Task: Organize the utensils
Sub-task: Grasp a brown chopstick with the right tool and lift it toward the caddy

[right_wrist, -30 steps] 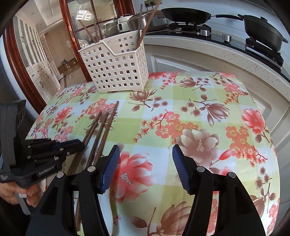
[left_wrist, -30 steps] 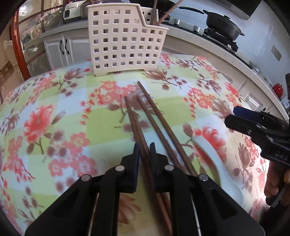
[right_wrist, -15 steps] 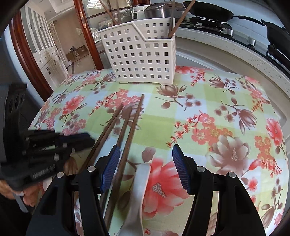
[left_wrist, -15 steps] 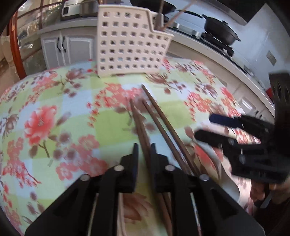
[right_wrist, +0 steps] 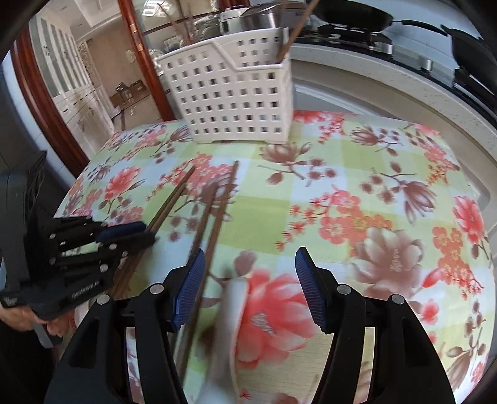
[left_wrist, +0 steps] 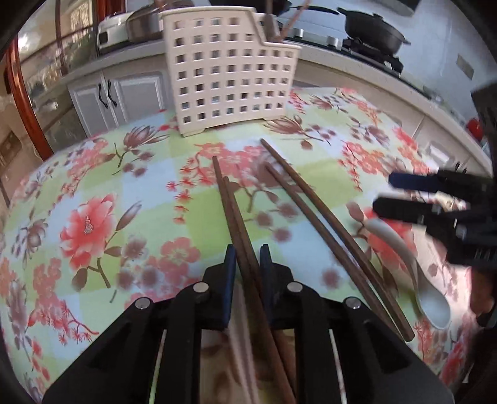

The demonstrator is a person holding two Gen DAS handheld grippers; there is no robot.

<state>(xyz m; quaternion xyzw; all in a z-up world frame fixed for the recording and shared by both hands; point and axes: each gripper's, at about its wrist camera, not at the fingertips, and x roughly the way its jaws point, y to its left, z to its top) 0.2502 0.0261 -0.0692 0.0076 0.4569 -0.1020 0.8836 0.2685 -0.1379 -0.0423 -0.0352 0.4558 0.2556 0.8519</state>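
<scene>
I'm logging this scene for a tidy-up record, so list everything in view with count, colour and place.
Chopsticks: four loose, dark brown, on the tablecloth; the left pair lies between the left gripper's jaws.
Spoon: one, white, right of the chopsticks.
Utensil basket: one, cream, perforated, at the table's far edge, with sticks standing in it.
Tablecloth: one, floral green, blue and red.
Pans: black, on the stove behind.
Cabinets: white, behind the table.
Left gripper: black with blue pads, jaws closing around two chopsticks.
Right gripper: black with blue pads, open over the spoon.
</scene>
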